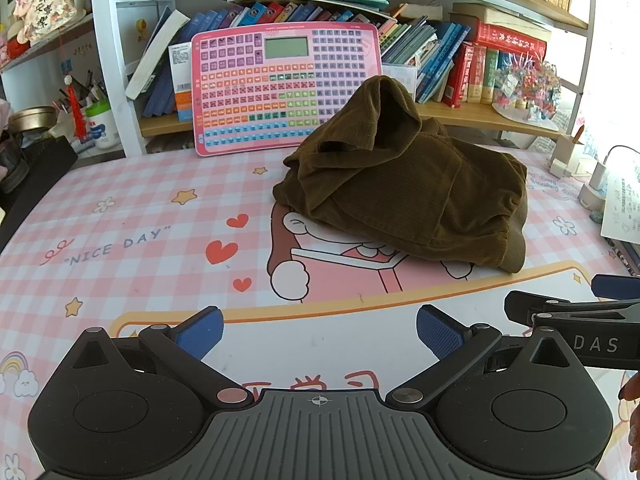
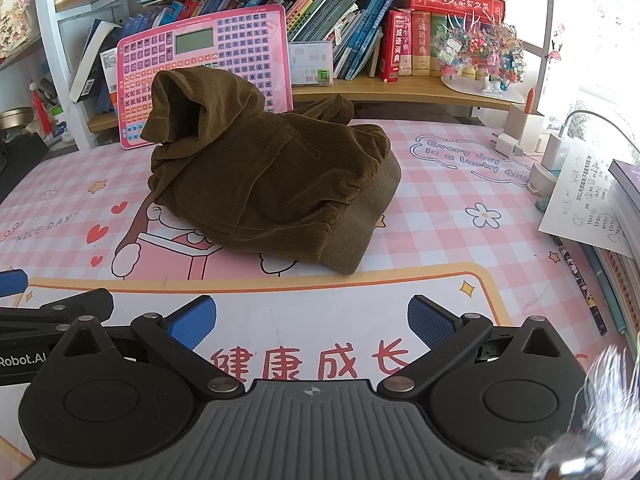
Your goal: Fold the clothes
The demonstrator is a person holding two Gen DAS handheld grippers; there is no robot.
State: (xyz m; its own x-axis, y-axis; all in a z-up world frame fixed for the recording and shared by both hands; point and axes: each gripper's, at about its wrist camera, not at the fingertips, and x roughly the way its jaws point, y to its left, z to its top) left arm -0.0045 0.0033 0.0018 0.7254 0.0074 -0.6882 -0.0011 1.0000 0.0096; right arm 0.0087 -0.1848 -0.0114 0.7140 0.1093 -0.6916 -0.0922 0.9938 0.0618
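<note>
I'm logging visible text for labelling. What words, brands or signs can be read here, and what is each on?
"NICE DAY": desk mat
"Every day is a lucky day": desk mat, far right corner
"健康成长": desk mat, near edge
"DAS": right gripper, seen from the left wrist
"Robot.AI": left gripper, seen from the right wrist
"成语词典": red book
Pink keyboard toy, other book spines, handwritten paper: too small to read.

The left black two-finger tongs with blue ribbed pads [image 1: 320, 330] gape wide and empty. The right black blue-padded tongs [image 2: 312, 322] gape likewise, level just beside them.
</note>
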